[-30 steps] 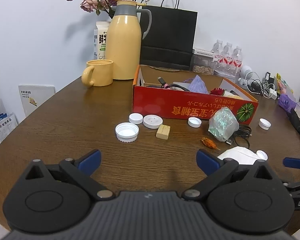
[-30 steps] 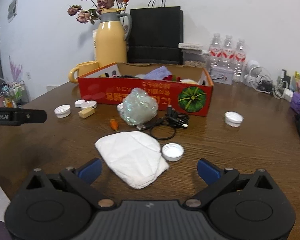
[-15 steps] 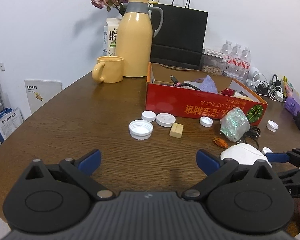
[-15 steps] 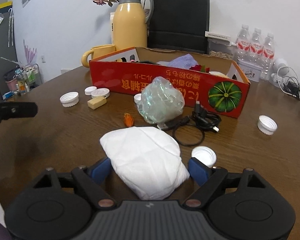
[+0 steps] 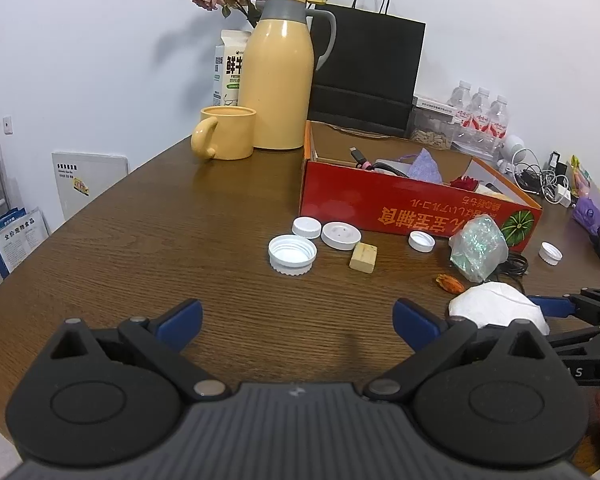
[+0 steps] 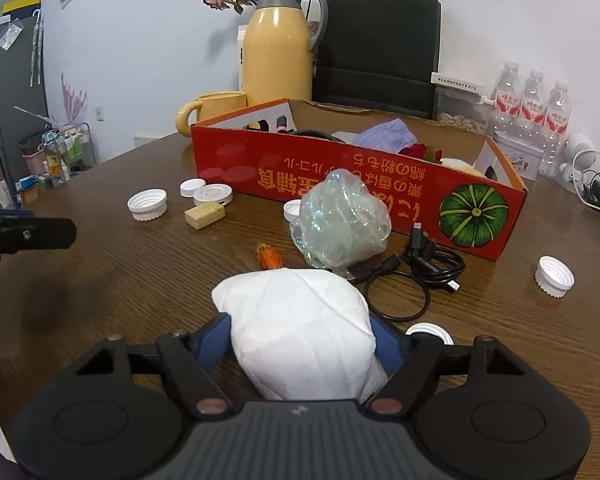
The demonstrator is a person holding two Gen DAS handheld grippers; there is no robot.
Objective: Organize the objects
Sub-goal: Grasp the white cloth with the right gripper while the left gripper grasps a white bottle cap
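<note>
Meanwhile, right claw (image 6: 300, 338) grips white mask (image 6: 300, 328); left claw (image 5: 298, 322) released.

You are working at a dark brown wooden table (image 5: 148, 240) with a curved edge, set against a plain white wall (image 5: 100, 60). To your left a grey cabinet (image 6: 16, 92) stands by the wall, with a small wire rack (image 6: 66, 150) of bottles just beside it. The light is even and soft.
</note>
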